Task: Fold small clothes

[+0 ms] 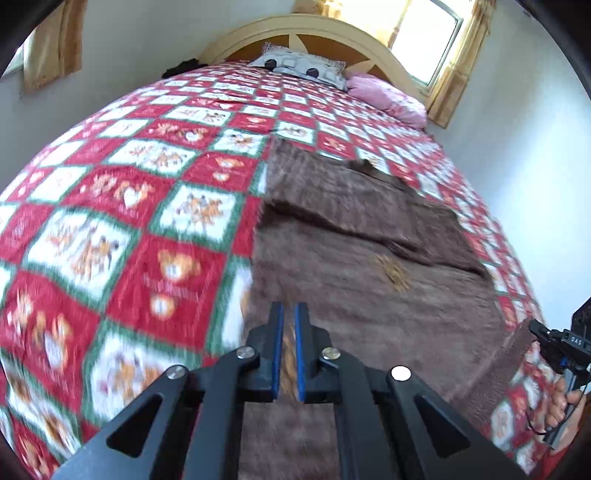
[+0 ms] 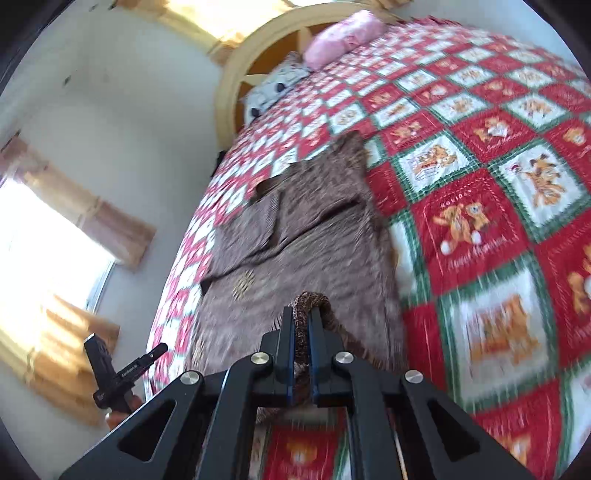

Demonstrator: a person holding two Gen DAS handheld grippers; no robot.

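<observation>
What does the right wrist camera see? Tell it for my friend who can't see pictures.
The right gripper is shut on the edge of a fuzzy brown garment, which lies spread on a red, white and green bear-patterned quilt. A pink pillow sits by the arched headboard, and the other gripper shows at lower left.

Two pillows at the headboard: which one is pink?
The pink pillow is the one nearer the window-side edge of the bed. The other pillow beside it is grey-white with dark round spots.
</observation>
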